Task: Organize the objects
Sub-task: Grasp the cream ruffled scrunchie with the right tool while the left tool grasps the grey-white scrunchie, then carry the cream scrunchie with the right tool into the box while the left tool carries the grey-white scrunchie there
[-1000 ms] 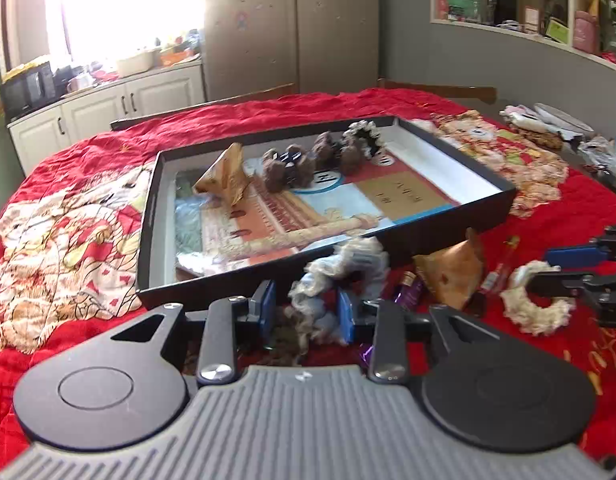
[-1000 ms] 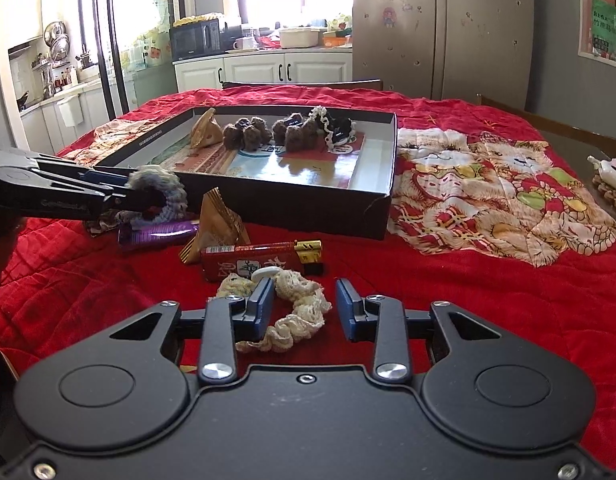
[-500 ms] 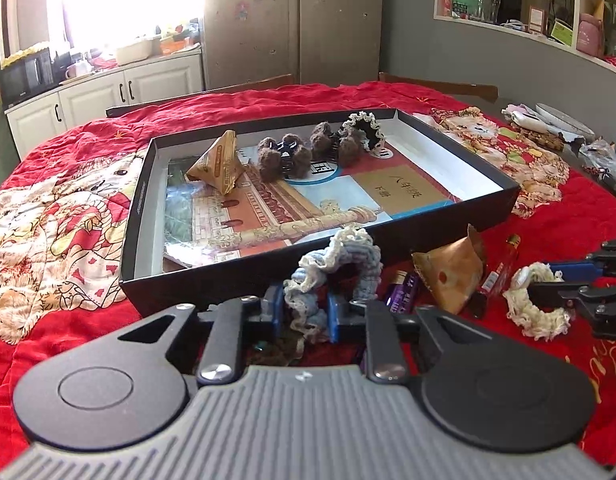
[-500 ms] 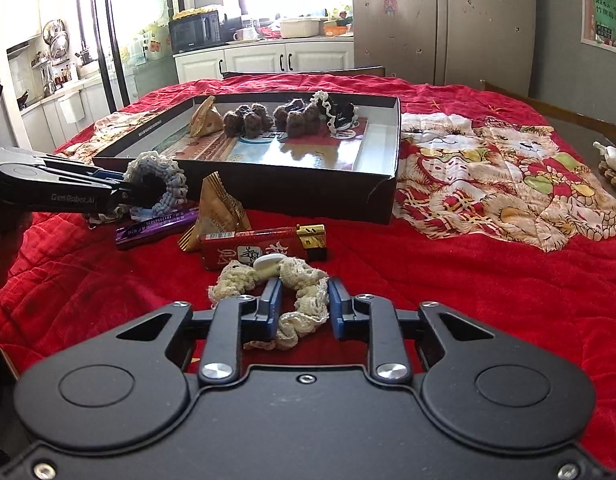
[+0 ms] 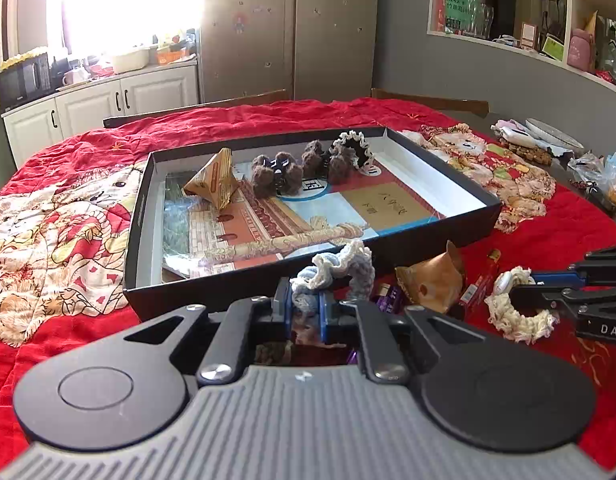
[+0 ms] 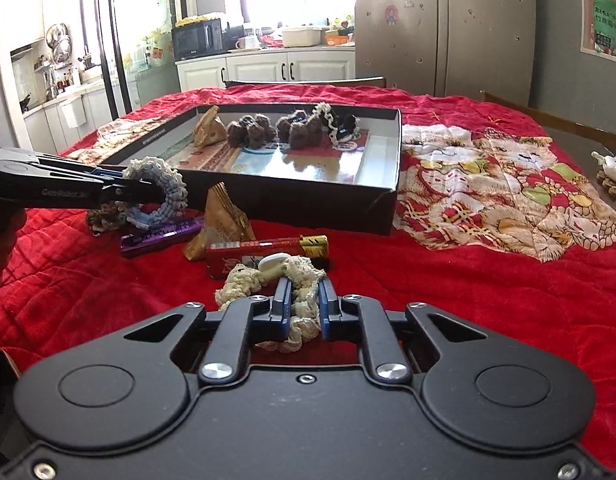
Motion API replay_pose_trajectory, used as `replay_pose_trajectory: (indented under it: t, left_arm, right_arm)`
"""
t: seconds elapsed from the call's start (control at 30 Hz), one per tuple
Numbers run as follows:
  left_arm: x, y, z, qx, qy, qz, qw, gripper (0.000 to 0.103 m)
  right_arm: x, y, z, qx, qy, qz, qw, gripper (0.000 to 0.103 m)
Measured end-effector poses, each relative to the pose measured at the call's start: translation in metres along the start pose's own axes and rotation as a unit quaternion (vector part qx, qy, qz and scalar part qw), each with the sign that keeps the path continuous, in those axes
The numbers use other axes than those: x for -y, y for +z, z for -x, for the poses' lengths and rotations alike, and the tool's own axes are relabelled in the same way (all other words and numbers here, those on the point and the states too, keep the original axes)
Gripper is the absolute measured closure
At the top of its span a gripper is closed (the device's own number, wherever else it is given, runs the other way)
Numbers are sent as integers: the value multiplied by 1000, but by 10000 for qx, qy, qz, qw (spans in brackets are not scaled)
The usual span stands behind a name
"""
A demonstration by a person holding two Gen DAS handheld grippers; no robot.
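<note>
Two scrunchies are clamped at once, and what the next move turns on is how each lies from the black box point(image 5: 447, 236), the shallow tray on the red quilt point(image 6: 447, 280) that already holds a gold pyramid packet point(image 5: 214, 180), brown pompom ties point(image 5: 276, 176) and a black frilled scrunchie point(image 5: 353, 148). The left gripper point(image 5: 304, 312) is clenched on the blue-white scrunchie point(image 5: 339, 264), which arches up level with the box's near wall and just short of it; from the right wrist view it hangs clear of the quilt, above a purple bar point(image 6: 160, 236) by the box's near wall. The right gripper point(image 6: 304, 312) is clenched on the cream scrunchie point(image 6: 296, 292), which looks to be resting on the quilt farther out from the box's near wall, with a red sachet point(image 6: 252, 254) and a second gold pyramid packet point(image 6: 224, 220) lying between it and the wall. So the left hand is the nearer: its load seems to need only a short lift over the near wall and forward into the open floor in front of the pompoms. The right hand's path is longer and should probably rise first to clear the sachet and packet. The box's long axis runs across both views, so the two loads can go in side by side.
</note>
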State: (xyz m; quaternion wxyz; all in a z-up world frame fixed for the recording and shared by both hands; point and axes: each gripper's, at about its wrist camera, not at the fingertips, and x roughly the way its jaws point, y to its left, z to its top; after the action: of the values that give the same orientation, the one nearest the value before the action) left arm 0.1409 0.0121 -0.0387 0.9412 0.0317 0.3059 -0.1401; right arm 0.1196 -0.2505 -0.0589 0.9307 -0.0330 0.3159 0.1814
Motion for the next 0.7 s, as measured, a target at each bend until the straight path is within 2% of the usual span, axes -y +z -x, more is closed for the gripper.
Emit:
replay_pose_trajectory:
  t: [0.47, 0.7]
  left_arm:
    - [3, 11, 20, 278, -95, 12, 9996, 88]
    - [-3, 22, 26, 409, -11, 97, 9991, 88]
  right_arm:
    - [-10, 19, 19, 381, 110, 174, 9991, 90]
    - [-17, 38, 24, 620, 150, 287, 9976, 90]
